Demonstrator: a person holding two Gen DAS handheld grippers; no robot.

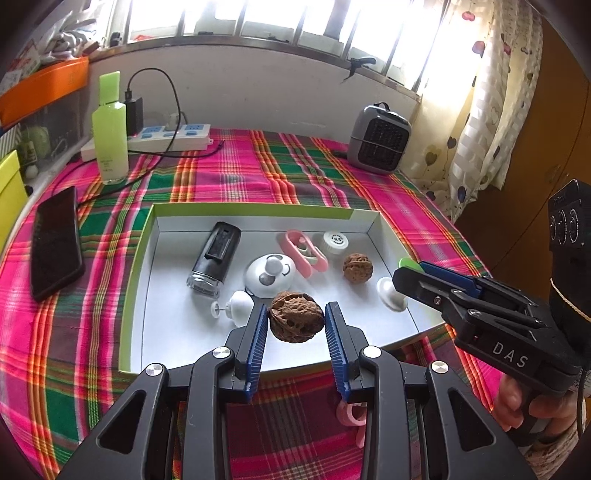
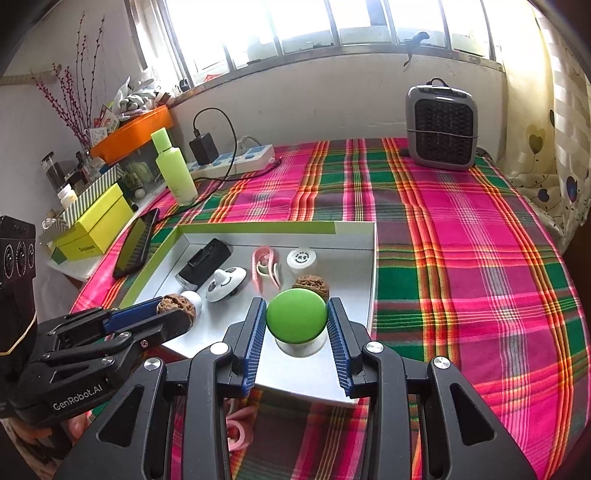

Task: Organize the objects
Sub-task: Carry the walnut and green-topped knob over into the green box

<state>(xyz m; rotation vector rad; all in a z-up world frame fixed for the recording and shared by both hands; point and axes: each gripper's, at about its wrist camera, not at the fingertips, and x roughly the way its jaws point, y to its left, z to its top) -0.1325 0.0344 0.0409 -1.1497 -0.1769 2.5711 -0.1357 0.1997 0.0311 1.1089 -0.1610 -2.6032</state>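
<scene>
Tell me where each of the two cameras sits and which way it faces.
Left wrist: on the left gripper, looking down its fingers at the held walnut over the white tray; right gripper and a hand show.
Right wrist: on the right gripper, facing its green knob; left gripper shows.
Shared: tray, heater, window.

Daylight is streaming through a barred window (image 2: pixel 332 22) running along the far wall (image 2: pixel 314 96). A patterned curtain (image 1: pixel 480 110) is hanging at the right. A pink-and-green plaid cloth (image 2: pixel 461 240) is covering the desk. A grey heater (image 2: pixel 441 127) is standing at the far right; shelving (image 2: pixel 110 147) is occupying the left.
</scene>
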